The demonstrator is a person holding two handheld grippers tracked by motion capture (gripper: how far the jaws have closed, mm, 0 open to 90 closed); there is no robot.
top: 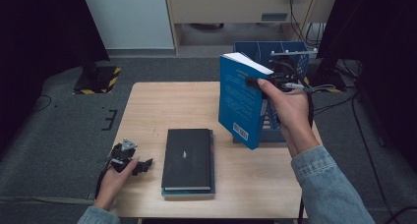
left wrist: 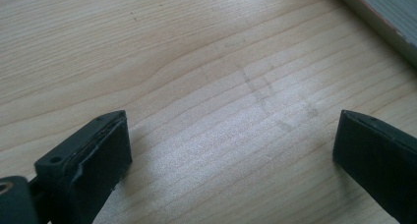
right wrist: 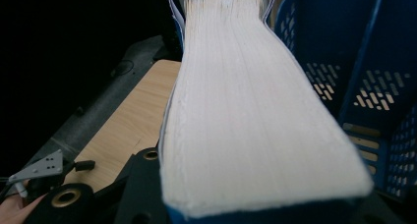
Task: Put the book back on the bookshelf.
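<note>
The right hand-held gripper [top: 268, 81] is clamped on a blue book [top: 242, 103], gripping it near the top edge and holding it upright and slightly tilted above the right part of the table [top: 147, 106]. In the right gripper view the book's cream page edges [right wrist: 246, 111] run away from the camera between the jaws, with the blue cover showing at both sides. The right hand [top: 290, 111] comes up from a denim sleeve [top: 327, 184] at the bottom right of the high view. Just behind and to the right of the held book stands a blue plastic rack [top: 295, 54] with slotted walls, at the table's far right corner; the book's lower corner hangs close to the rack's front, though whether they touch I cannot tell. The left hand-held gripper [top: 129, 160] rests low at the table's near left edge in the left hand [top: 114, 180], its jaws spread wide apart over bare wood with nothing between them. Between the two hands, near the front middle of the table, a black book [top: 188, 157] lies flat on top of a teal book [top: 189, 192], well apart from the held one.
</note>
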